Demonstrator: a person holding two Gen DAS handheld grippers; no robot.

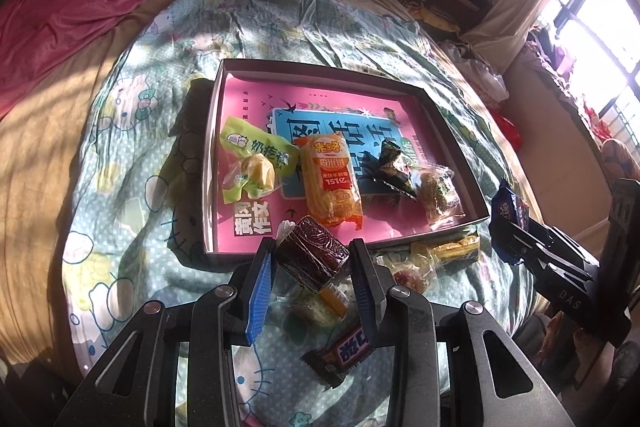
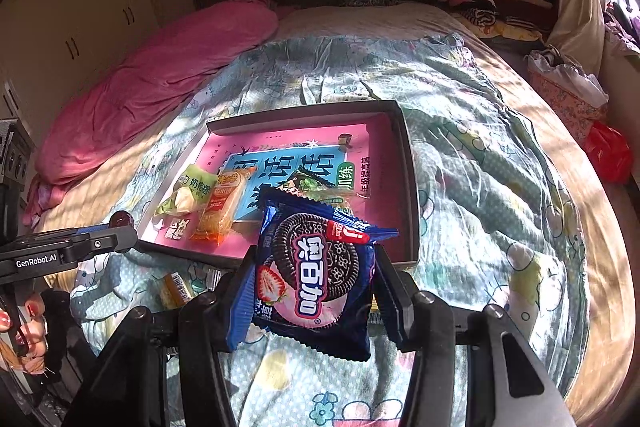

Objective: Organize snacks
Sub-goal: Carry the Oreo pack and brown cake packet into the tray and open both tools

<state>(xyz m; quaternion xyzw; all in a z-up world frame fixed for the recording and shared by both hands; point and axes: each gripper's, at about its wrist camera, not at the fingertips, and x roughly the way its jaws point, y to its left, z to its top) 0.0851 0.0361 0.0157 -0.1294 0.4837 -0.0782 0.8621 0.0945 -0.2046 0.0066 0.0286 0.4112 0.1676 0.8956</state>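
A dark brown cake [image 1: 312, 253] is pinched by the left gripper [image 1: 314, 259] just by the near wall of the box [image 1: 452, 115]. A blue cookie pack [image 2: 316, 275] is pinched by the right gripper [image 2: 314, 277] above the bed cover [image 2: 480, 163].

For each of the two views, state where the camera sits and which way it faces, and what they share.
Left wrist: on the left gripper, angled down over the bed at the box; its jaws clamp a dark wrapped cake; the right gripper shows at right.
Right wrist: on the right gripper, angled down at the same box; its jaws clamp a blue cookie pack; the left gripper shows at left.
Shared: box, snacks inside, patterned quilt, pink bedding.
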